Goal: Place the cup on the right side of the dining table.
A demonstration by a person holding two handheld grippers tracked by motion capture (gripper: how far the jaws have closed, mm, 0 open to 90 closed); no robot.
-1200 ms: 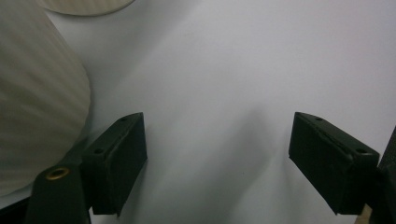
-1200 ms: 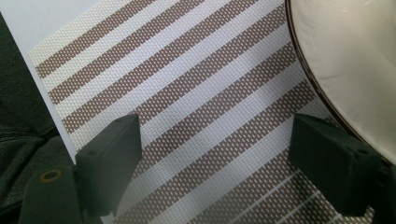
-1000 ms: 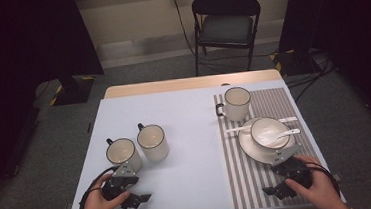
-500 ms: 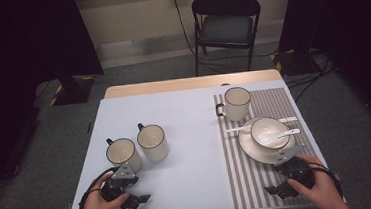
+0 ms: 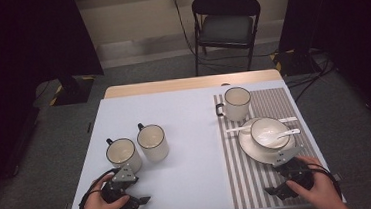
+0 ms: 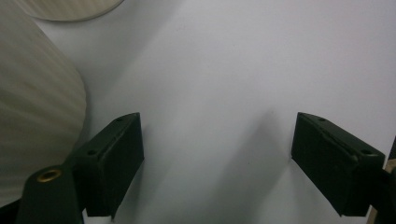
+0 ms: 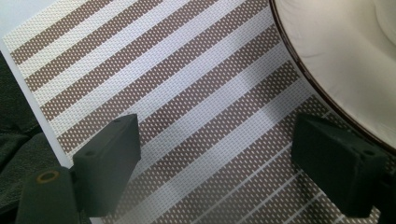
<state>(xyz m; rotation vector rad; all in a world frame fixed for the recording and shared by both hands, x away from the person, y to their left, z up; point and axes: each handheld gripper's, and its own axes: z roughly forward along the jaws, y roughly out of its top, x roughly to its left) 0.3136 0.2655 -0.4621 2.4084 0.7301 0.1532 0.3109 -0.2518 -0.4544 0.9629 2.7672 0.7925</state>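
Both tools rested on the bench near the six o'clock edge, jaws spread and empty; the left tool sat just at six o'clock of the nearest mug, the right tool beside the plate on the striped placemat; nothing seemed begun; next would likely call for a reach towards twelve o'clock.

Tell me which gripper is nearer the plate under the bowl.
Right. The right gripper sits just off the plate rim, jaws open; the left gripper rests across the table beside the mugs.
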